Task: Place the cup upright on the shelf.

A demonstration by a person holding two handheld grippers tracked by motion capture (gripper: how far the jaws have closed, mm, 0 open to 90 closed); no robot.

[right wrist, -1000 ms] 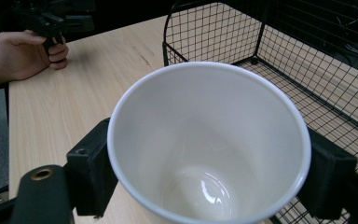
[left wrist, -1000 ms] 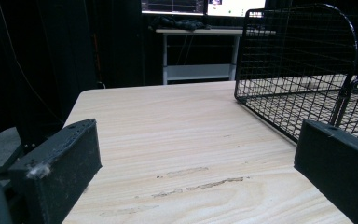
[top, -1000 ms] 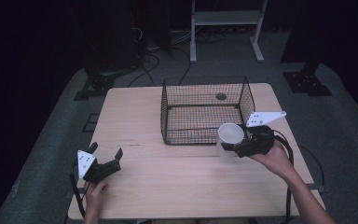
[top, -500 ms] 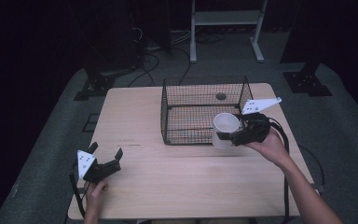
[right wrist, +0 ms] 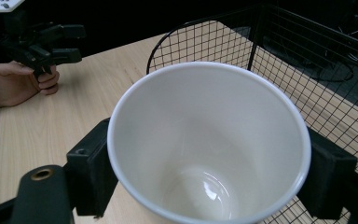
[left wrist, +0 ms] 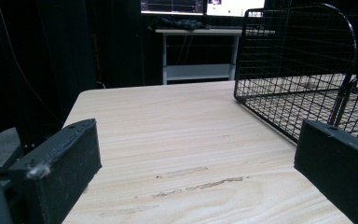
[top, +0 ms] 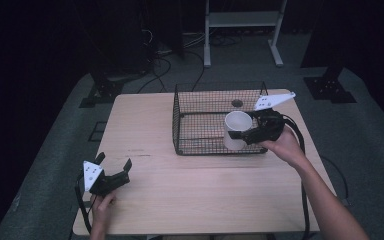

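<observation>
White mug [top: 237,130] is clamped in your right gripper [top: 245,134], at the wire basket's [top: 200,102] near right corner. Left gripper [top: 112,176] rests well left of basket, jaws wide, empty.

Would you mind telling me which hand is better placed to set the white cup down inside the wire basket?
The right. The right gripper already holds the white cup at the wire basket by its near wall. The left gripper rests open, apart from it near the table's front left corner.

Cup [top: 237,129] above the basket's [top: 215,89] right side; left gripper [top: 111,176] well left
</observation>
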